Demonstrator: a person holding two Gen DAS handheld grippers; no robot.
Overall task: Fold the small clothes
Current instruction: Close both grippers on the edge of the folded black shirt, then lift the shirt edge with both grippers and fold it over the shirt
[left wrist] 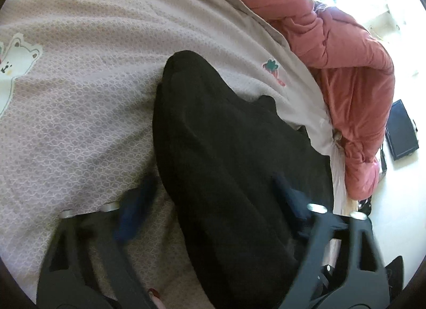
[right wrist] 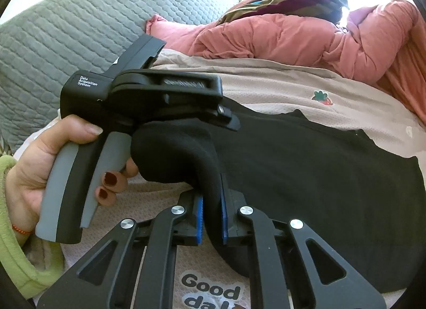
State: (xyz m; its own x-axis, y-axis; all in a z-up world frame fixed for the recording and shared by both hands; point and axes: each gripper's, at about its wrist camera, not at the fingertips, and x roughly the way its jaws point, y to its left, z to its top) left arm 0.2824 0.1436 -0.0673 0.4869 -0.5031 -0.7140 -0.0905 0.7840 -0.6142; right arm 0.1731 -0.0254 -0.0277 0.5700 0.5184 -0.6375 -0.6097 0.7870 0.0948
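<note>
We are pinching a bunched fold of the black garment (right wrist: 306, 170), lying lower centre on the bed (right wrist: 266, 82), in the right gripper (right wrist: 211, 218), while the left gripper (left wrist: 213, 210), jaws half open, straddles it ungripped, risking a lopsided fold.

Both wrist views close, angled down; share black garment (left wrist: 226, 162).

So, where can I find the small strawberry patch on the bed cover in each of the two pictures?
Left wrist view: the strawberry patch sits right of centre in the upper half, just above the black garment and below the pink quilt.
Right wrist view: the strawberry patch is right of centre, above the black garment.
Shared landmark: the pink quilt.
</note>
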